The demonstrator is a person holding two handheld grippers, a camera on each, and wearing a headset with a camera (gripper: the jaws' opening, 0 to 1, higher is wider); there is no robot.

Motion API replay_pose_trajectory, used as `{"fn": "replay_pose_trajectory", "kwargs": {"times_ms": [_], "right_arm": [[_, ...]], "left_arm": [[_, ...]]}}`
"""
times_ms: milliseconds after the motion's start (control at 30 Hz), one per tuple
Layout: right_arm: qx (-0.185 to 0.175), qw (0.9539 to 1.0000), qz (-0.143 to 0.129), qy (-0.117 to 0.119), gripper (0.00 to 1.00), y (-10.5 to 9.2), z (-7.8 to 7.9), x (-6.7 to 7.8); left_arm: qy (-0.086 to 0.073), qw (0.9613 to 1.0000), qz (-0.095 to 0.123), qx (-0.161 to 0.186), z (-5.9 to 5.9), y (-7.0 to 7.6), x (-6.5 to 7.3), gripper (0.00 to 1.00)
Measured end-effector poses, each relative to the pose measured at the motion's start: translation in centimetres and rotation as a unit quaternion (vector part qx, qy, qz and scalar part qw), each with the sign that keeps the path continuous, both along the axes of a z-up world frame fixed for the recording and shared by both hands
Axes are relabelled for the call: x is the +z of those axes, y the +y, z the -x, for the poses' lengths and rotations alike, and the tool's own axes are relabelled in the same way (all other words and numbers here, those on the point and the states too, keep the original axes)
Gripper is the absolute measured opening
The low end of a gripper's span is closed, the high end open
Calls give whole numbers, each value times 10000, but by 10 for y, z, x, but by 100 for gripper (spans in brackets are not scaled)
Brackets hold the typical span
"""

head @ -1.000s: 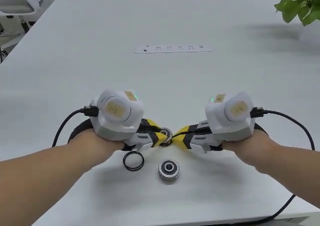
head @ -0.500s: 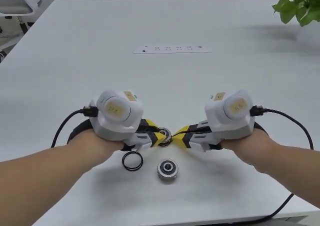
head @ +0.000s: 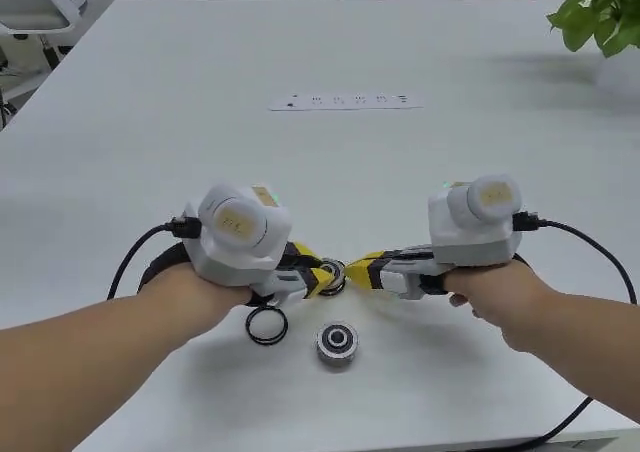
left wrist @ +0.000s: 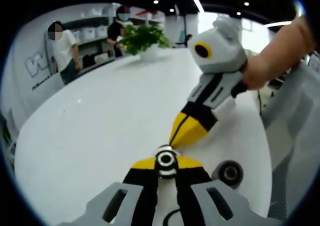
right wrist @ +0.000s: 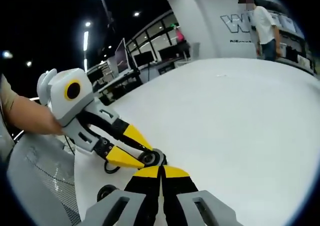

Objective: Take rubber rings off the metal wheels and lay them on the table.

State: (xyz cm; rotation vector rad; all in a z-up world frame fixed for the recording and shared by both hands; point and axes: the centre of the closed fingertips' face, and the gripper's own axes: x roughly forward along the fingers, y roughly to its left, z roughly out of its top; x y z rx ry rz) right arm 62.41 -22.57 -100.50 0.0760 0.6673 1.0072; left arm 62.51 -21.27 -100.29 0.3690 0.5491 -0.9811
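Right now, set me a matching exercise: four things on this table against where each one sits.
1 loose rubber ring
2 free metal wheel
3 gripped metal wheel
4 socket strip

A between the jaws of the left gripper
B far middle of the table
C flat on the table beside the left gripper
D on the table, right of the ring

Pairs: 1-C, 2-D, 3-A, 4-B

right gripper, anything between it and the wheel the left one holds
Nothing visible. The right gripper, shut, meets the wheel held in the left gripper. The loose ring and spare wheel lie apart on the table, off that line.
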Motion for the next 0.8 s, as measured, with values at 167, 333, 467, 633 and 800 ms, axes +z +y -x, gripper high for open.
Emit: {"fn": "replay_pose_trajectory", "kwargs": {"times_ms": [167,333,467,633,800], "right_arm": [[-112,9996,-213,130,0,2,4,4],[-165,9992,-310,210,0,2,4,6],[-155,9989,-369,246,0,6,6,8],[-63,9990,-385,219,0,10,7,9],[14,9990,-416,189,0,15,9,11]], "left_arm": [[-13,10000,-8,14,0,-1,0,12],[-15,10000,-12,23,0,-1,0,12],[-21,10000,-18,45,0,-1,0,12],[-26,10000,-23,51,0,-1,-1,12],[-43,10000,-28,44,0,-1,-1,12]]}}
